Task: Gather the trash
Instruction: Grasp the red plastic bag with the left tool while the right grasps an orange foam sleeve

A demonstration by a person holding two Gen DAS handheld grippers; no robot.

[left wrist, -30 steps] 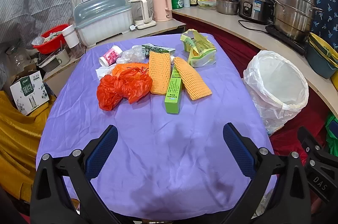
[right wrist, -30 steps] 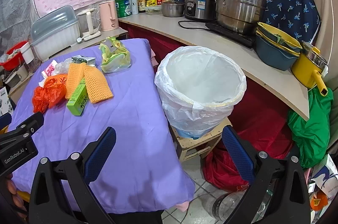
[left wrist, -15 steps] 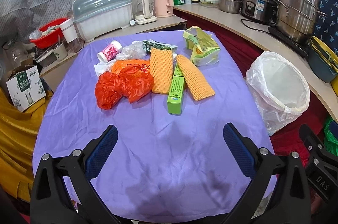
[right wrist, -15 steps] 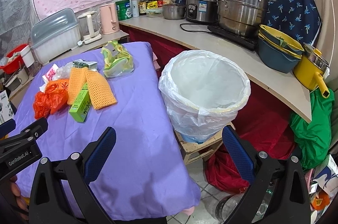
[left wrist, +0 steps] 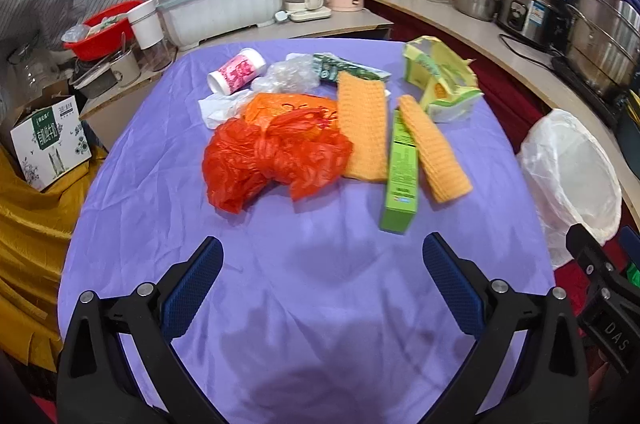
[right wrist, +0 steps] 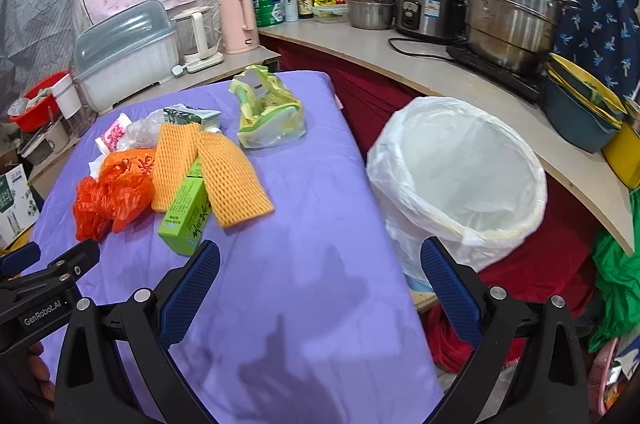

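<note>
Trash lies in a heap on the purple tablecloth (left wrist: pixel 320 296): a red plastic bag (left wrist: pixel 264 160), two orange foam nets (left wrist: pixel 362 128) (left wrist: pixel 434 148), a green box (left wrist: pixel 400 172), a yellow-green wrapper (left wrist: pixel 440 80), a pink-printed cup (left wrist: pixel 236 70) and a clear bag (left wrist: pixel 290 76). My left gripper (left wrist: pixel 322 260) hangs open over bare cloth short of the heap. My right gripper (right wrist: pixel 320 264) is open too, at the table's right edge, with the green box (right wrist: pixel 186 210) near its left finger. A white-lined bin (right wrist: pixel 460 172) stands right of the table.
A curved counter (right wrist: pixel 440 72) behind the bin carries steel pots, a rice cooker and bowls. A dish rack (left wrist: pixel 218 4), kettles and a red basin (left wrist: pixel 100 28) sit beyond the table's far edge. A cardboard box (left wrist: pixel 48 140) and yellow cloth lie left; green cloth lies low right.
Both grippers have moved forward and a little left toward the trash heap, which looks nearer now. Both stay open; no item has shifted.
</note>
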